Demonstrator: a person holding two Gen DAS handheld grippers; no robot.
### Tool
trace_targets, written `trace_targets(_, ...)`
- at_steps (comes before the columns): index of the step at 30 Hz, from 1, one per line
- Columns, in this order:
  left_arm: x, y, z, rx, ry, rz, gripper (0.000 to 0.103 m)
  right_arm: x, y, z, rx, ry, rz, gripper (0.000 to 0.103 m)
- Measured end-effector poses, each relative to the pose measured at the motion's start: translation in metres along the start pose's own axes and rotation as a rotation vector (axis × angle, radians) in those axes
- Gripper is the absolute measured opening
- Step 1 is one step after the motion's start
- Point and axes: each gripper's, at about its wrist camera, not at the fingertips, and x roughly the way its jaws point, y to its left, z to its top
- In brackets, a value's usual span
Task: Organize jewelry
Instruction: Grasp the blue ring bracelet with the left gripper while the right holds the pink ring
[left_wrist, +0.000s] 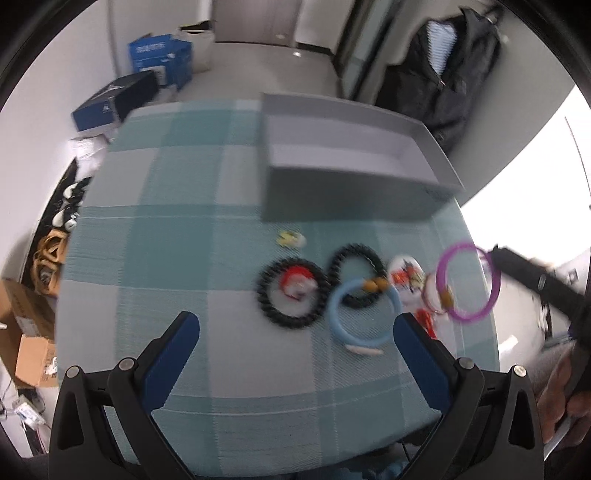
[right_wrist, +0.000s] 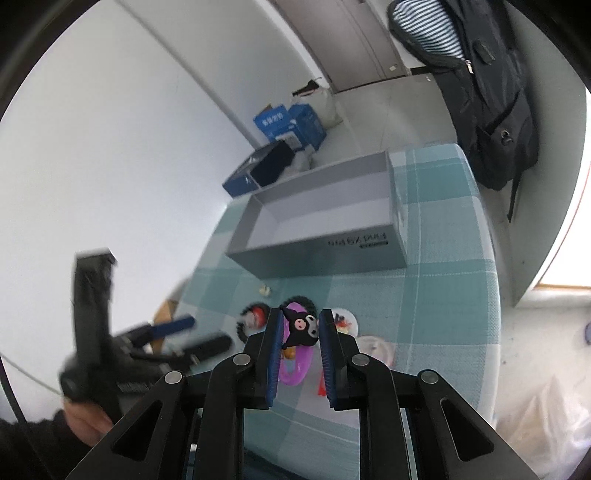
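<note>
My right gripper (right_wrist: 300, 325) is shut on a purple bracelet (right_wrist: 293, 363) with a black cartoon charm (right_wrist: 303, 326), held above the table; the bracelet also shows in the left wrist view (left_wrist: 468, 282), lifted at the right. My left gripper (left_wrist: 295, 325) is open and empty above the checked tablecloth. Ahead of it lie two black beaded bracelets (left_wrist: 291, 293) (left_wrist: 356, 278), a light blue bracelet (left_wrist: 364, 317), a red-and-white piece (left_wrist: 299, 282), round badges (left_wrist: 406, 277) and a small yellow piece (left_wrist: 290, 239). An open grey box (left_wrist: 351, 162) (right_wrist: 325, 225) stands behind them, empty.
The round table (left_wrist: 166, 221) has a teal checked cloth. Blue boxes (left_wrist: 162, 61), shoes (left_wrist: 66, 206) and cardboard boxes (left_wrist: 26, 339) lie on the floor to the left. A dark backpack (right_wrist: 491, 92) hangs at the far right.
</note>
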Motion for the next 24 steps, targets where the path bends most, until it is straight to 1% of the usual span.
trace_targets(4, 0.005, -0.013, -0.002, 0.058, 0.021, -0.004, 0.102, -0.011, 0.001, 0.005, 0.004, -0.047, 0.002, 0.018)
trace_targets(9, 0.011, -0.026, -0.002, 0.089, 0.045, 0.004, 0.102, -0.019, -0.003, 0.009, 0.017, -0.069, 0.016, 0.018)
trace_targets(11, 0.013, -0.034, -0.002, 0.111, 0.045, 0.032, 0.102, -0.022, -0.005, 0.009, 0.017, -0.076, 0.016, 0.018)
trace_targets(16, 0.022, -0.049, -0.007, 0.17, 0.053, 0.131, 0.102, -0.031, -0.014, 0.009, 0.041, -0.088, 0.017, 0.018)
trace_targets(18, 0.027, -0.053, -0.009, 0.195, 0.065, 0.181, 0.095, -0.035, -0.018, 0.008, 0.052, -0.095, 0.022, 0.018)
trace_targets(19, 0.03, -0.053, -0.01, 0.201, 0.074, 0.196, 0.088, -0.037, -0.019, 0.009, 0.056, -0.098, 0.023, 0.018)
trace_targets(20, 0.031, -0.053, -0.011, 0.206, 0.075, 0.206, 0.087, -0.038, -0.02, 0.009, 0.057, -0.101, 0.023, 0.018)
trace_targets(21, 0.029, -0.053, -0.011, 0.206, 0.068, 0.208, 0.086, -0.04, -0.021, 0.009, 0.06, -0.103, 0.025, 0.018)
trace_targets(23, 0.027, -0.05, -0.011, 0.2, 0.072, 0.19, 0.077, -0.042, -0.023, 0.009, 0.065, -0.107, 0.032, 0.018)
trace_targets(24, 0.024, -0.049, -0.011, 0.198, 0.065, 0.196, 0.074, -0.043, -0.023, 0.009, 0.065, -0.109, 0.034, 0.018)
